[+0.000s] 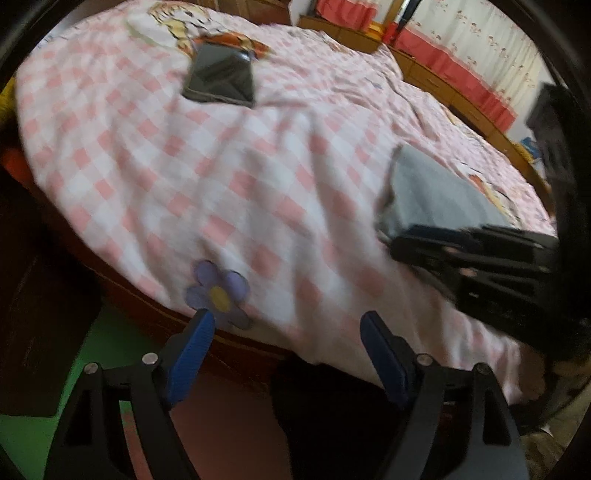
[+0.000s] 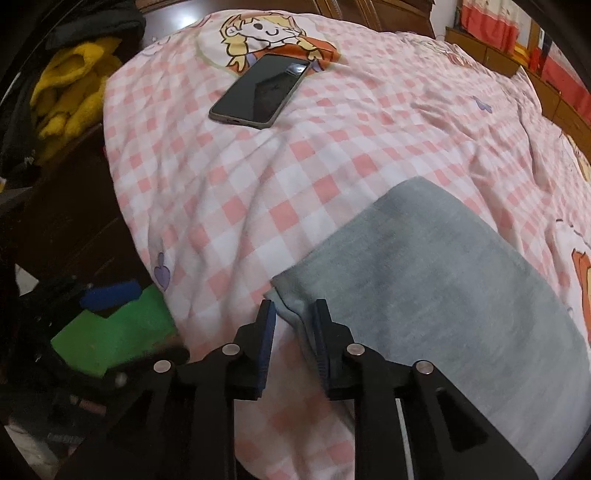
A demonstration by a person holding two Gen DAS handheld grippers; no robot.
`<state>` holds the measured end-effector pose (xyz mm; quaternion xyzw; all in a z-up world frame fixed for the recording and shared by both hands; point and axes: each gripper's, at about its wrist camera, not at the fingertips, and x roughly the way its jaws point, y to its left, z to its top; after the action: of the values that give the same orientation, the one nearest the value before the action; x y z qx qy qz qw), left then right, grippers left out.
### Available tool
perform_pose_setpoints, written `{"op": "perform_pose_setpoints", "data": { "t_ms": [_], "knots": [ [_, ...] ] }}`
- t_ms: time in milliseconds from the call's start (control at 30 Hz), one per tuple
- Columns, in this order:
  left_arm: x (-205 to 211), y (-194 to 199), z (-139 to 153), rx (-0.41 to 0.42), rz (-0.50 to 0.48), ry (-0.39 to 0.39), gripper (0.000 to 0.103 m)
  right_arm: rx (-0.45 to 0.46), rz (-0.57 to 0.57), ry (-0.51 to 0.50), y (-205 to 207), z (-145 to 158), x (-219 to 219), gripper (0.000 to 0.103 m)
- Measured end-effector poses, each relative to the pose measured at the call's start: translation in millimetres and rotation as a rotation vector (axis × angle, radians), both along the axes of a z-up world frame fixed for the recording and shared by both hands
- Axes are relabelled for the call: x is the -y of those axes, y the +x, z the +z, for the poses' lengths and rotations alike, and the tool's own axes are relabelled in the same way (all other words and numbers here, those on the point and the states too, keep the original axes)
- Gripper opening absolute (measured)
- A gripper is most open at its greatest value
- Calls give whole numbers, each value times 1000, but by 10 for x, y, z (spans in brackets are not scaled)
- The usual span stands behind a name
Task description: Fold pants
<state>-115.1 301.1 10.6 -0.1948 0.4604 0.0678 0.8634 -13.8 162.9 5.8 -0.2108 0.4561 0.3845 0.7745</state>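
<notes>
The pants lie folded into a grey-blue block on the near right part of the bed, flat on the pink and white checked cover. Their near left corner sits just at the tips of my right tongs. Those jaws stand a narrow gap apart, and the corner's edge shows in that gap; I can't see the pads pressing on it. From my left view the pants appear at the right of the bed, with my right tongs reaching in from the right at their near edge, blurred.

My left tongs are spread wide with nothing between the blue pads, held over the near edge of the bed beside a purple flower printed on the cover.

Farther off, well apart from the pants, a dark phone lies face up on the far left of the cover, partly over a cartoon girl print. A yellow fleece garment is heaped off the bed's left side. Green floor shows below the bed's near left corner.
</notes>
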Motion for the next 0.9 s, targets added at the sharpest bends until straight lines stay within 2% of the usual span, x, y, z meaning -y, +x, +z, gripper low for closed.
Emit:
{"op": "perform_pose_setpoints", "data": {
  "t_ms": [200,333,467,600,700,733,767,800,867,900],
  "knots": [
    [71,11,-41,-27,-19,32,84,-78,-68,68,113,32,130,21],
    [62,17,-76,-32,-9,23,84,-54,-83,78,114,90,190,21],
    [54,12,-101,-37,-7,20,84,-55,-64,50,111,9,128,21],
    [49,-2,-115,-40,-9,19,84,2,-34,11,81,-36,18,21],
    [48,3,-127,-45,-6,16,84,7,-45,2,128,-72,-28,21],
    [48,6,-132,-47,-5,16,84,9,-49,-2,141,-91,-39,19],
    [53,10,-136,-49,-4,15,84,13,-53,1,146,-95,-40,9],
    [52,12,-139,-51,-3,13,84,5,-60,14,154,-83,-25,6],
    [53,10,-137,-52,-4,12,84,-42,-74,77,170,-17,29,5],
    [50,5,-133,-50,-5,14,84,-79,-60,138,168,49,65,5]
  ]
}}
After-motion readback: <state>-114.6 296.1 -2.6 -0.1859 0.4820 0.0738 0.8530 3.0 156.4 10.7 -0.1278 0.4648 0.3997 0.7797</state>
